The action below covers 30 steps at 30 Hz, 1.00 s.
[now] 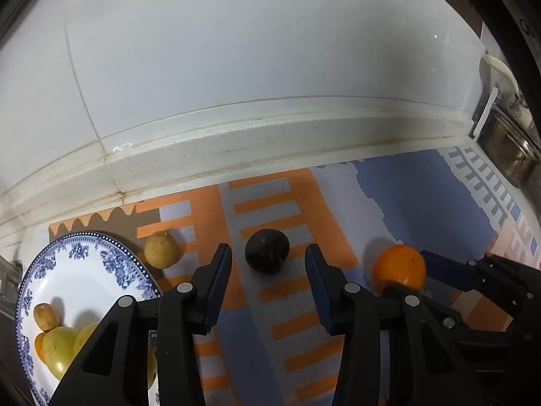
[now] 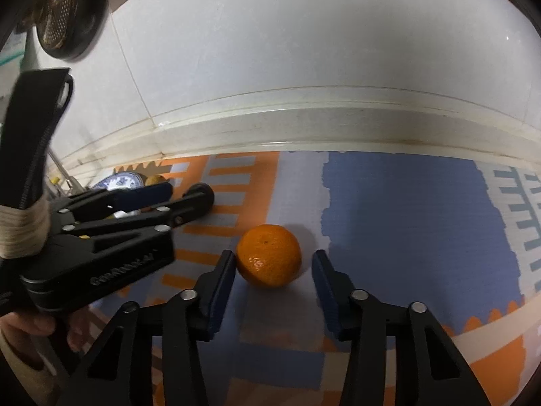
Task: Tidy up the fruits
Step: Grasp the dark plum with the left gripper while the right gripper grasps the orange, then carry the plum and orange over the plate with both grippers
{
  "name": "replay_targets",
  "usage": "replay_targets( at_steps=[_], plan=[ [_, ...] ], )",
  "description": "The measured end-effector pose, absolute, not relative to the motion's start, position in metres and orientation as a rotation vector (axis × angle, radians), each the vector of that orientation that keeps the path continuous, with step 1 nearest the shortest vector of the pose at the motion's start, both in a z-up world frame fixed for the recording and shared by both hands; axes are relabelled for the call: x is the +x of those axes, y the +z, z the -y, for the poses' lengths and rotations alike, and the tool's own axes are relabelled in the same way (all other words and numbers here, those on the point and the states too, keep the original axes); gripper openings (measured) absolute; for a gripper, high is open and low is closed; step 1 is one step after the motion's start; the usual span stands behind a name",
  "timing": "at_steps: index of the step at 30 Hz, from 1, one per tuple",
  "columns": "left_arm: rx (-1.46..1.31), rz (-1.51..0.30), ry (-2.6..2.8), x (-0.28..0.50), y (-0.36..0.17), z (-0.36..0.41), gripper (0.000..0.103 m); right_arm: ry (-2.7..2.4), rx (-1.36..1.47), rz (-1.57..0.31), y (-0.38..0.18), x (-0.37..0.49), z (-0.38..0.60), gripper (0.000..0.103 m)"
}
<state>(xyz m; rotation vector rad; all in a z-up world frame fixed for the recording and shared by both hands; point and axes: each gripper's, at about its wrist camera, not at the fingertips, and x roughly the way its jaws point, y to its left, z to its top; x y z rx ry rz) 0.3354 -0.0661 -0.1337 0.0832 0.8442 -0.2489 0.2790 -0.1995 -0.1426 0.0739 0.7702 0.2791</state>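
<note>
In the left wrist view my left gripper (image 1: 268, 258) is open, its fingers on either side of a dark round fruit (image 1: 267, 251) lying on the patterned mat (image 1: 304, 304). A yellow-brown fruit (image 1: 161, 249) lies to its left beside a blue-and-white plate (image 1: 84, 270) that holds several yellow and orange fruits (image 1: 61, 346). An orange (image 1: 399, 266) lies to the right between the right gripper's fingers (image 1: 446, 267). In the right wrist view my right gripper (image 2: 274, 264) is open around that orange (image 2: 268, 255); the left pad touches it. The left gripper (image 2: 162, 199) shows at left.
A white tiled wall and raised ledge (image 1: 270, 121) run behind the mat. A metal pot (image 1: 507, 149) stands at the far right. A dark pan (image 2: 67, 10) hangs at the upper left in the right wrist view.
</note>
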Motion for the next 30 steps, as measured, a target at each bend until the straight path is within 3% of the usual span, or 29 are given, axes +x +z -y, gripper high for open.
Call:
replay_targets(
  at_steps=[5, 10, 30],
  plan=[
    [0.084, -0.856, -0.243, 0.341, -0.138, 0.066, 0.041, 0.234, 0.096, -0.757, -0.139, 0.28, 0.206, 0.041],
    [0.102, -0.842, -0.235, 0.348, -0.146, 0.072, 0.029, 0.211, 0.114, -0.752, -0.136, 0.283, 0.212, 0.041],
    [0.058, -0.714, -0.249, 0.284, -0.096, 0.046, 0.029, 0.252, 0.106, -0.667, -0.098, 0.259, 0.203, 0.041]
  ],
)
